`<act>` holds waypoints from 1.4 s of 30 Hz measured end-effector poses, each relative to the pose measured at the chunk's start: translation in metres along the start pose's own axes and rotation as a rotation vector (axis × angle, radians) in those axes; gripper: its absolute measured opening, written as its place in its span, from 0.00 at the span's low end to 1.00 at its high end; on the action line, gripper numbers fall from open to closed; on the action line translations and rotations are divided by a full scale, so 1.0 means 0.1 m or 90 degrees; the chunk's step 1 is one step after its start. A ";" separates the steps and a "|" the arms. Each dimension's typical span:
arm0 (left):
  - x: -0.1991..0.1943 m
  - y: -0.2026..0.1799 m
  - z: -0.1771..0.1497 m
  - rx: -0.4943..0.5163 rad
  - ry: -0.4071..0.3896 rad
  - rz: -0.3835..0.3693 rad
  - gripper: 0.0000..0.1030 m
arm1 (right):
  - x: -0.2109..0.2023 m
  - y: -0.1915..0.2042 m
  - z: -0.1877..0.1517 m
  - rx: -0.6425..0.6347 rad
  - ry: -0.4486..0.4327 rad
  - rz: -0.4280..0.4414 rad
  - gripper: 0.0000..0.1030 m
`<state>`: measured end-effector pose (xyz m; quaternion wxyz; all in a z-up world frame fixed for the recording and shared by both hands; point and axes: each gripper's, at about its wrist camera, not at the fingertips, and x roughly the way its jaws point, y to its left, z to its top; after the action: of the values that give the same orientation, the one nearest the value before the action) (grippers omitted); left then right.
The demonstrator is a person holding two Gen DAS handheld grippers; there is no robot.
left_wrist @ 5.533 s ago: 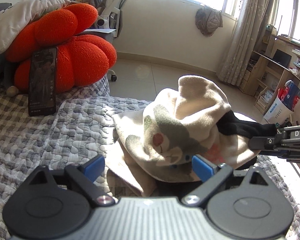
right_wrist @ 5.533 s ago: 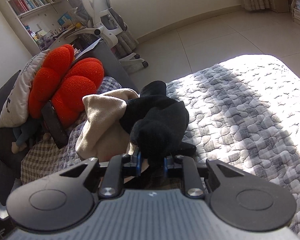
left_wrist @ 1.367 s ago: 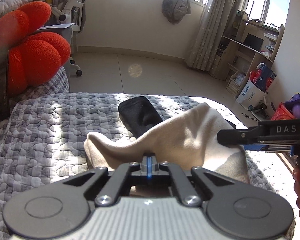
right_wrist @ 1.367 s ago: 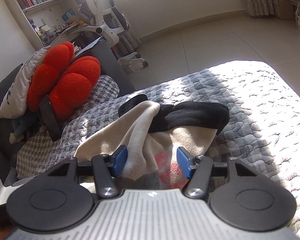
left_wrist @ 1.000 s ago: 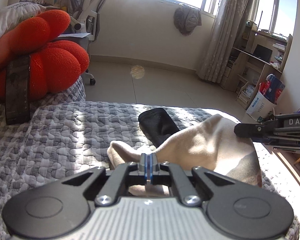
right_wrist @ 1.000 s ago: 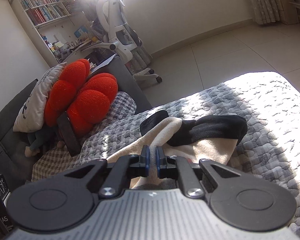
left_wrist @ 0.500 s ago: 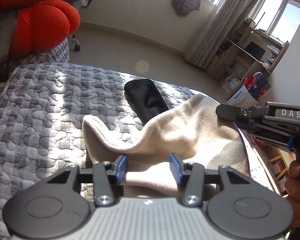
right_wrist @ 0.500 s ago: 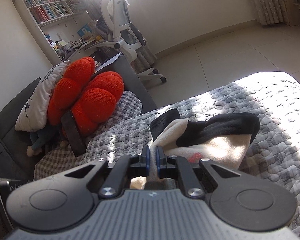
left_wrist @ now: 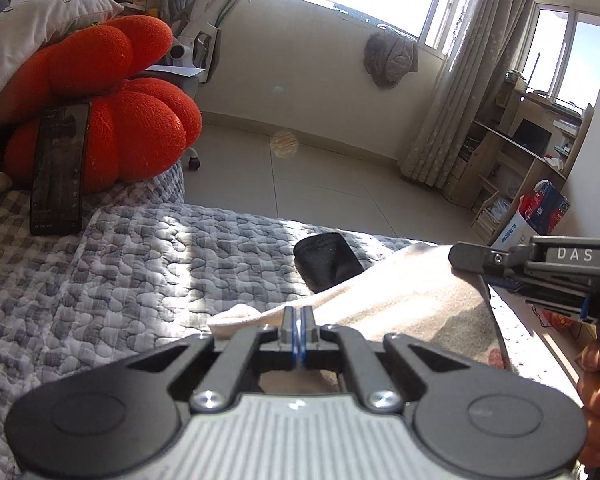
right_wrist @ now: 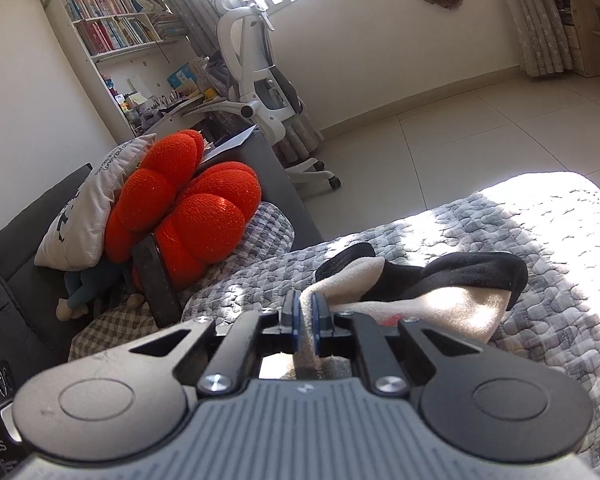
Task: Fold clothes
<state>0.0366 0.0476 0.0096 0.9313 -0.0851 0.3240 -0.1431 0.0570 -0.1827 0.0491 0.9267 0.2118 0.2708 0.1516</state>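
A cream garment with black sleeves lies bunched on the grey quilted bed. One black cuff sticks out behind it. My left gripper is shut on the garment's near edge. In the right wrist view the cream garment shows a red print, and a black sleeve lies across its top. My right gripper is shut on a cream fold, with fabric between its pads. In the left wrist view the right gripper sits at the garment's right side, held by a hand.
An orange pumpkin cushion with a dark phone leaning on it stands at the bed's left end, under a white pillow. Beyond the bed are tiled floor, a white office chair and bookshelves. The bed's right edge is sunlit.
Half a second ago my left gripper stood open around the garment's edge; it has now shut on it. My right gripper has stayed shut on the cream fold, pulling it slightly nearer.
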 end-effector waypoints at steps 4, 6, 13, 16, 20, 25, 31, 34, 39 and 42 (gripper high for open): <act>-0.11 0.10 0.05 -0.003 -0.028 0.029 0.01 | 0.06 0.20 0.03 -0.027 -0.005 0.022 0.10; -0.16 0.16 0.06 -0.004 -0.040 0.045 0.01 | 0.09 0.30 0.04 -0.043 -0.008 0.029 0.10; -0.31 0.41 0.13 -0.036 -0.076 0.082 0.00 | 0.37 0.53 0.07 -0.076 0.019 0.055 0.10; -0.34 0.46 0.14 -0.037 -0.082 0.108 0.00 | 0.50 0.59 0.07 -0.091 0.034 0.056 0.10; -0.29 0.54 0.13 -0.041 -0.061 0.141 0.00 | 0.69 0.64 0.06 -0.108 0.059 0.058 0.10; -0.06 0.60 0.08 -0.042 0.009 0.138 0.02 | 0.82 0.56 0.01 -0.091 0.102 0.058 0.15; 0.01 0.64 0.07 -0.084 0.015 0.096 0.50 | 0.59 0.36 0.02 -0.099 0.075 0.024 0.78; 0.07 0.63 0.08 -0.085 0.015 0.104 0.55 | 0.54 0.24 0.06 -0.111 0.068 -0.025 0.78; 0.21 0.69 0.06 -0.095 0.033 0.117 0.55 | 0.61 -0.03 0.09 -0.084 0.084 -0.097 0.78; 0.26 0.71 0.04 -0.098 0.041 0.118 0.55 | 0.64 -0.20 0.10 -0.058 0.101 -0.121 0.78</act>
<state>0.0735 0.1062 -0.0205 0.9202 -0.1217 0.3704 -0.0341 0.1177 -0.1775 0.0195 0.9214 0.1301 0.3546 0.0913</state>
